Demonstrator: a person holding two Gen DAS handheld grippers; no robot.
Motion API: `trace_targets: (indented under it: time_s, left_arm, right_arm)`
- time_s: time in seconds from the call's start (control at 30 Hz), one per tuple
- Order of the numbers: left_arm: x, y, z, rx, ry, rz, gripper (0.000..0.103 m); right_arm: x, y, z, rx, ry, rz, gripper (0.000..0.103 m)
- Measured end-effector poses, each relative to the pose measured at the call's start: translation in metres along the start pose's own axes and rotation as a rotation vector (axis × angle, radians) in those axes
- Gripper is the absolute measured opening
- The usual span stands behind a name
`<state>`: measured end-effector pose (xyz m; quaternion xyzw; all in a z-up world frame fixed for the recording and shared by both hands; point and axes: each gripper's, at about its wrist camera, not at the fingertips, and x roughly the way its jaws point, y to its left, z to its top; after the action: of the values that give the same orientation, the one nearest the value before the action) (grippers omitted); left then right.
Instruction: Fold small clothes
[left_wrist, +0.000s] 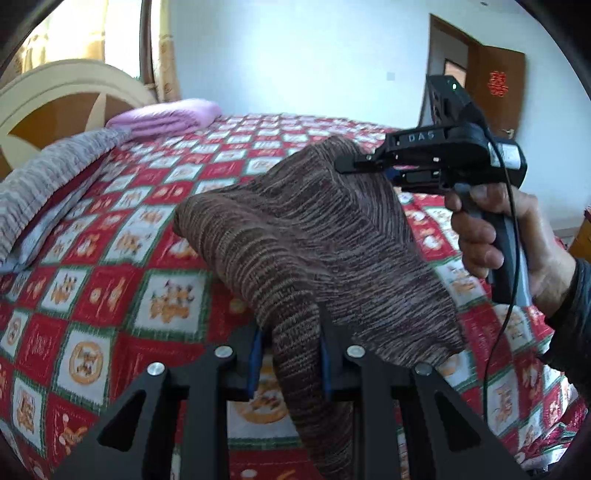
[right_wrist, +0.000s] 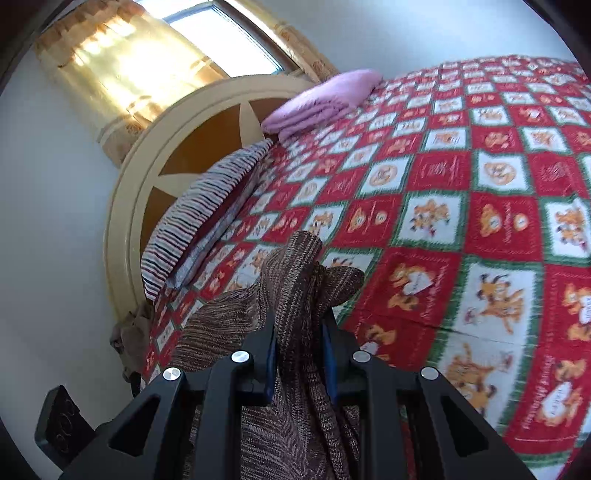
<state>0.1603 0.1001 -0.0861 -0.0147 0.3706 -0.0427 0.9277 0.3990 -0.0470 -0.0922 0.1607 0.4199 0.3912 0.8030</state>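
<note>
A brown striped knit garment hangs above the red patterned bedspread, stretched between both grippers. My left gripper is shut on one bunched end of the knit, at the bottom of the left wrist view. My right gripper, held by a hand, clamps the far upper edge of the knit. In the right wrist view the right gripper is shut on a bunch of the same brown knit, which drapes down over the fingers and hides the pads.
A folded purple blanket and a striped grey pillow lie by the cream headboard. The bedspread stretches wide to the right. A brown door stands at the far right; a curtained window is behind the headboard.
</note>
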Motion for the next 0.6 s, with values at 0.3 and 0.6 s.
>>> trace_targets:
  time_s: [0.3, 0.6]
  left_arm:
    - [0.020, 0.019, -0.026, -0.057, 0.077, 0.003, 0.030]
    - [0.027, 0.020, -0.032, -0.065, 0.083, 0.010, 0.036]
  right_arm:
    - [0.037, -0.011, -0.004, 0.023, 0.044, -0.024, 0.021]
    - [0.047, -0.027, -0.007, 0.051, 0.053, -0.039, 0.021]
